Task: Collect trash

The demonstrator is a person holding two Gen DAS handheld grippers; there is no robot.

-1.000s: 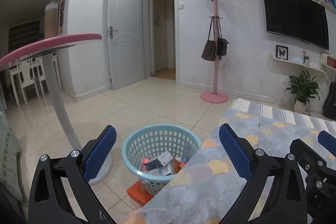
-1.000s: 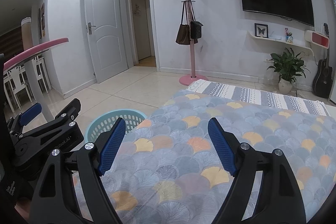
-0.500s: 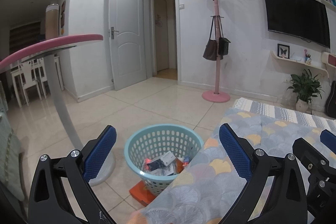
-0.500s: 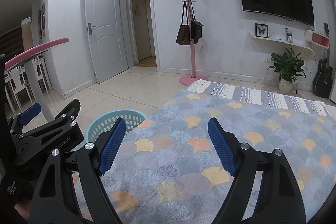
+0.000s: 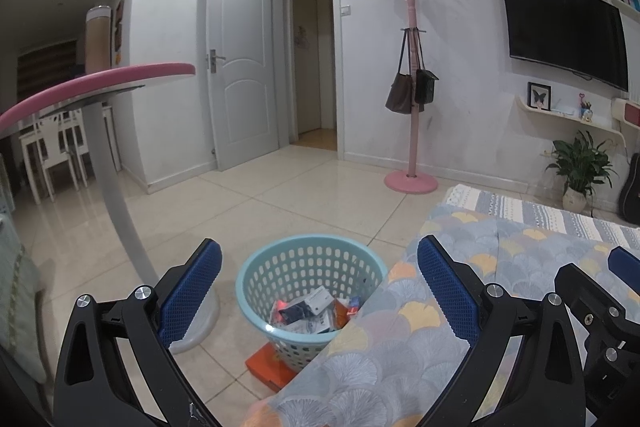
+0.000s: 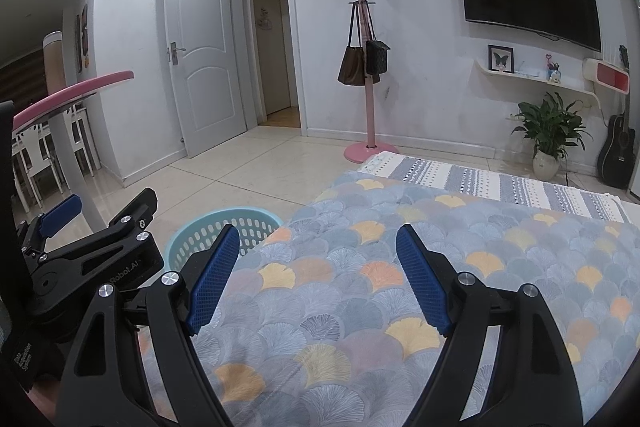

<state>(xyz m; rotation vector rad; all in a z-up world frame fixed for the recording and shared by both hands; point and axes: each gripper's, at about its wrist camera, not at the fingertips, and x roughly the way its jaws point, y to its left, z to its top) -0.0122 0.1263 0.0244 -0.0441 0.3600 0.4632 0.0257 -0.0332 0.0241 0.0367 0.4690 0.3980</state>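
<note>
A light blue perforated basket (image 5: 308,267) stands on the tiled floor beside the table with the fan-patterned cloth (image 5: 472,307). Inside it lie several wrappers and packets (image 5: 308,311). My left gripper (image 5: 318,291) hangs open above and in front of the basket, nothing between its blue pads. My right gripper (image 6: 318,275) is open over the patterned cloth (image 6: 360,287), holding nothing. In the right wrist view the basket (image 6: 216,231) peeks out behind the left finger, and the left gripper's body (image 6: 88,251) sits at the left.
An orange flat box (image 5: 268,367) lies under the basket. A round pink-edged table (image 5: 92,83) on a grey leg (image 5: 120,203) stands left. A pink coat stand (image 5: 410,67) with bags, a potted plant (image 5: 580,167), a guitar (image 6: 618,147) and a striped rug (image 6: 500,183) line the far wall.
The left wrist view has drifted slightly, so the basket sits a little further right and more of its contents show. The right gripper has not moved. Both stay open.
</note>
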